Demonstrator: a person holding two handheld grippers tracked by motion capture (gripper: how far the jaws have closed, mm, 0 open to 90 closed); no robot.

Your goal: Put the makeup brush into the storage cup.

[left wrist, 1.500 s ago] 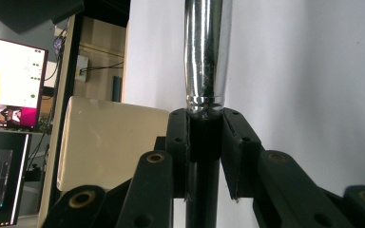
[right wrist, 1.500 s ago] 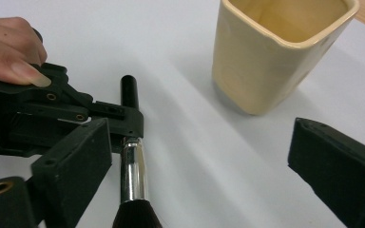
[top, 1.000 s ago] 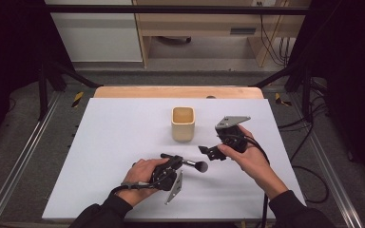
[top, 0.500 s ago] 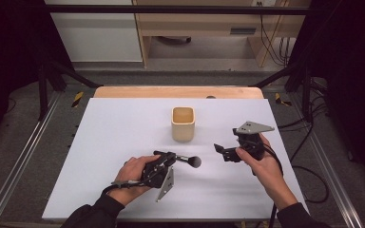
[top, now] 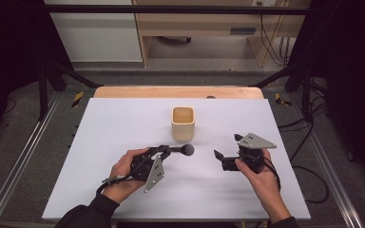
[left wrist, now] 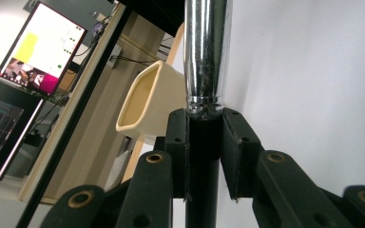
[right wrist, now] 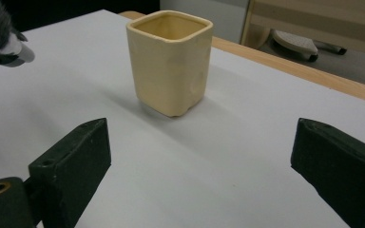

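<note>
The left gripper [top: 164, 151] has its jaws clamped on the black handle of a makeup brush [top: 180, 150], just below the chrome ferrule. The brush lies roughly level above the white table [top: 100, 142], its dark bristle head pointing right, near and just short of the cream cup [top: 183, 123]. The right gripper [top: 221, 159] is to the right of the brush, well apart from it, with its jaws standing wide and nothing between them; they face the cup.

Judgement: the brush is light and stiff along the handle, the chrome likely slick, the bristles soft. The present hold on the matt handle looks sound. The cup appears rigid, perhaps ceramic, so breakable; its flat opposing walls would give the best purchase.
</note>
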